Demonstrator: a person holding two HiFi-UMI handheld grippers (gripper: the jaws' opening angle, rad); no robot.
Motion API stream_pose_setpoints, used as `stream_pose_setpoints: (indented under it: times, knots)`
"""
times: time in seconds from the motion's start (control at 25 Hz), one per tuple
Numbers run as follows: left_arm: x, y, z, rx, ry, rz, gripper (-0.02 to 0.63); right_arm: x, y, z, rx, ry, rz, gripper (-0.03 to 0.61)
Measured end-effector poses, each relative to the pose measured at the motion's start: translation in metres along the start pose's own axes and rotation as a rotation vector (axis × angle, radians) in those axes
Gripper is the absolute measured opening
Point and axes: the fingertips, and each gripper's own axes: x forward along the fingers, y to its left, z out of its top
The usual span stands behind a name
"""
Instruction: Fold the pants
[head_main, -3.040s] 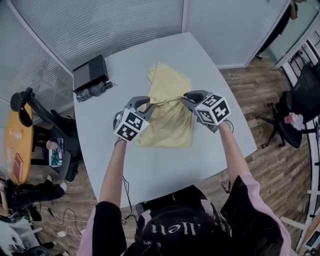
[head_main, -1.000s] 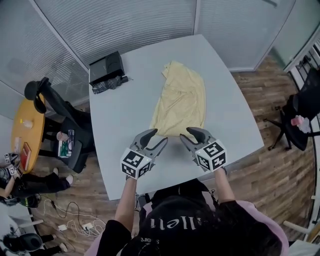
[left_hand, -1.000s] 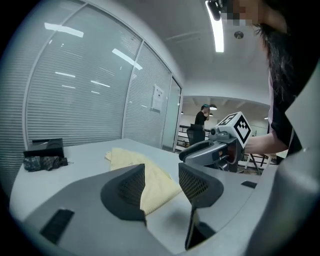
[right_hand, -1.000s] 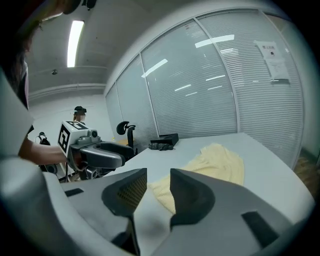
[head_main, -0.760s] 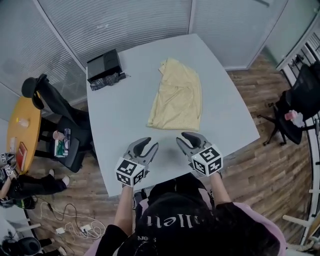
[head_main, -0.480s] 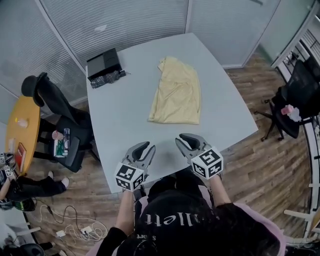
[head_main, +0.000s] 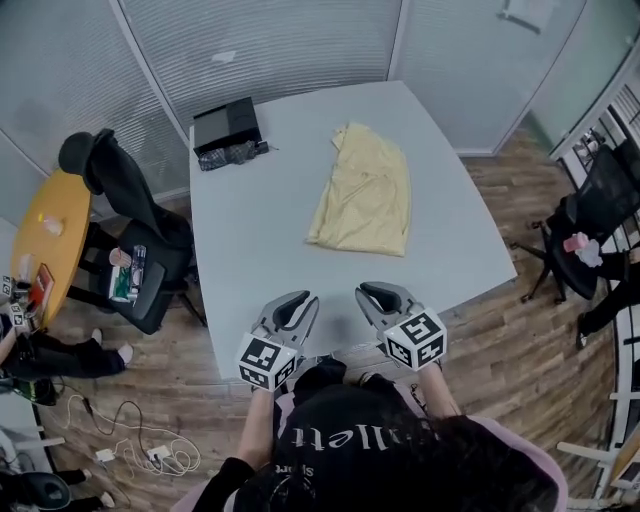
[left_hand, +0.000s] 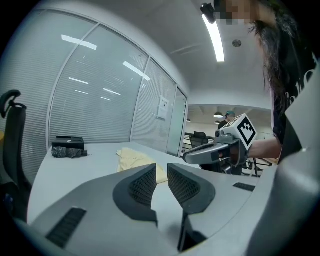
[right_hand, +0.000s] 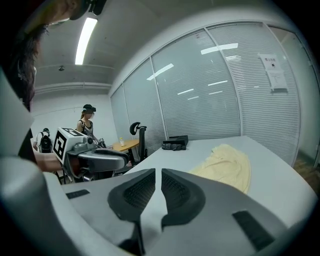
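Grey, smooth table (head_main: 250, 230) in a glass-walled office fills the head view. The pants (head_main: 365, 195), soft pale-yellow cloth, lie on its far half as a long narrow rectangle, rumpled at the far end. At the near edge hover the left gripper (head_main: 296, 303) and right gripper (head_main: 378, 295), well apart from the cloth

Left gripper view: ribbed dark jaws closing, a narrow gap, nothing between

Right gripper view: likewise closing and empty

One fold looks done; the next calls for reaching out, spreading the jaws and pinching one short end to carry it over the other
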Motion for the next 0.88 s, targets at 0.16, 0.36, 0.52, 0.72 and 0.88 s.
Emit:
stream_pose_setpoints:
  times: [0.16, 0.36, 0.52, 0.72, 0.88]
  knots:
    - [-0.001, -0.015, 0.001, 0.003, 0.003, 0.016, 0.078, -0.010, 0.005, 0.000, -0.007, -0.002, 0.028, 0.041]
    - [-0.008, -0.037, 0.009, 0.007, -0.018, 0.050, 0.066, -0.029, 0.012, 0.002, -0.035, -0.015, 0.069, 0.038]
    - [-0.015, -0.055, 0.008, -0.014, -0.026, 0.087, 0.063, -0.046, 0.013, -0.004, -0.046, -0.021, 0.084, 0.034]
    - [-0.021, -0.083, 0.006, -0.019, -0.030, 0.114, 0.062, -0.070, 0.017, -0.013, -0.063, -0.028, 0.109, 0.028]
    - [-0.020, -0.102, 0.003, -0.015, -0.031, 0.120, 0.061, -0.087, 0.021, -0.017, -0.088, -0.033, 0.133, 0.025]
